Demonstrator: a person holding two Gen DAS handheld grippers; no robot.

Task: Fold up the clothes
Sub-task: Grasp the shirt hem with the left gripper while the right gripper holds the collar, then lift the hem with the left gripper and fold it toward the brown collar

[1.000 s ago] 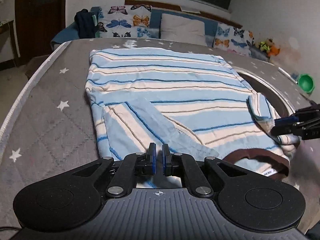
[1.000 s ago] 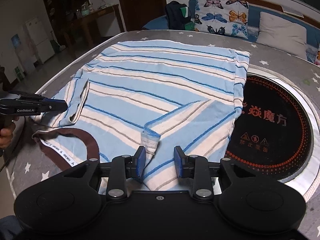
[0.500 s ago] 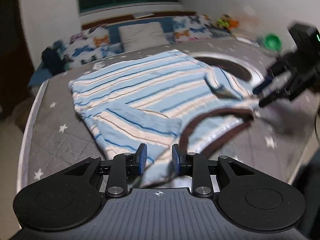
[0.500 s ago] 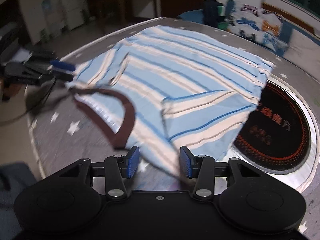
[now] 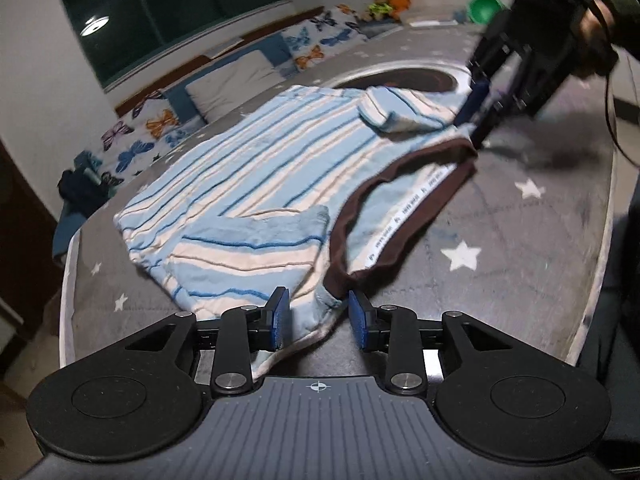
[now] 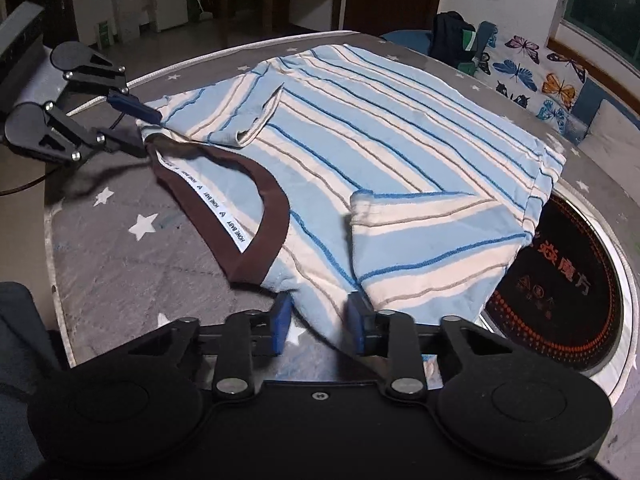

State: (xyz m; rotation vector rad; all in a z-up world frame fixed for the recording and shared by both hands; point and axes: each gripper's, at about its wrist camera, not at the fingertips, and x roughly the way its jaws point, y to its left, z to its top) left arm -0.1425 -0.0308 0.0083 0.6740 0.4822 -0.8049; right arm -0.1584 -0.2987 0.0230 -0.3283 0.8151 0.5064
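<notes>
The striped shirt [image 6: 360, 152] lies flat on the desk [image 6: 120, 272], which has a grey cover with white stars. Both sleeves are folded in over the shirt's body. The brown collar [image 6: 256, 216] faces the near edge of the desk.

The left tongs [image 5: 316, 316] are at one shoulder corner of the shirt. Their jaws have just been opening, and now they are spread a little. The cloth edge lies between the blue pads [image 5: 279, 318], but they do not squeeze it.

The right tongs [image 6: 318, 324] are at the other shoulder corner. Their jaws have just been closing. Cloth lies between them too, with gaps at both pads, so they are not pinching it yet.

The far hem of the shirt reaches close to the far edge of the desk. One side of the shirt hangs over the round black cooker plate [image 6: 568, 292] set in the desk. There is bare grey cover in front of the collar, with room to move.
</notes>
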